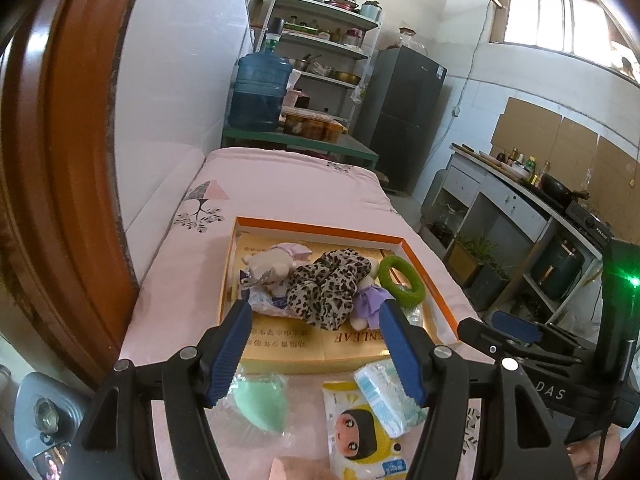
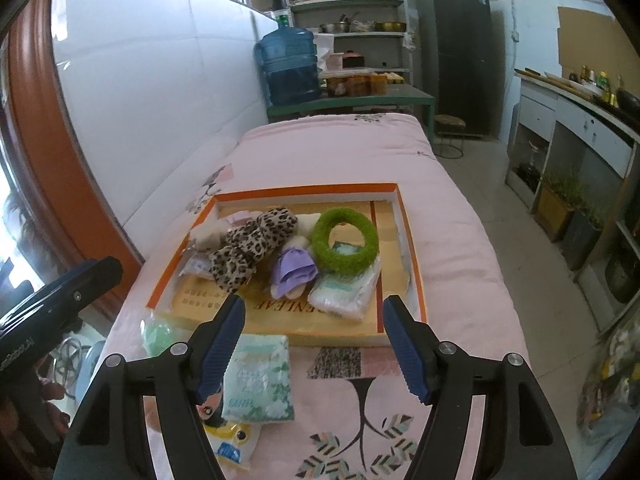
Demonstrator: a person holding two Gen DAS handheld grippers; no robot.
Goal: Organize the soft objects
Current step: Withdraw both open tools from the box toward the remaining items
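Up front, both pairs of tongs stand wide with nothing between their blue pads: the left tongs [image 1: 316,354] and the right tongs [image 2: 314,346] both hover over the near edge of the orange-rimmed box [image 2: 404,196], which lies on a pink quilt [image 2: 460,240].

Inside the box, a leopard-print cloth [image 2: 250,246] lies heaped at the middle. Just right of the cloth sits a purple-dressed plush doll [image 2: 292,270], and beyond the doll a fuzzy green ring [image 2: 344,242] rests partly on a clear packet of tissues [image 2: 346,290]. A cream plush toy [image 1: 268,266] lies on the cloth's left side.

Outside the box, on the quilt against its near wall, lie a green-patterned tissue pack [image 2: 260,378], a yellow packet with a cartoon face [image 1: 362,432] and a mint-green sponge in a clear bag [image 1: 260,400], which lies towards the box's left corner.
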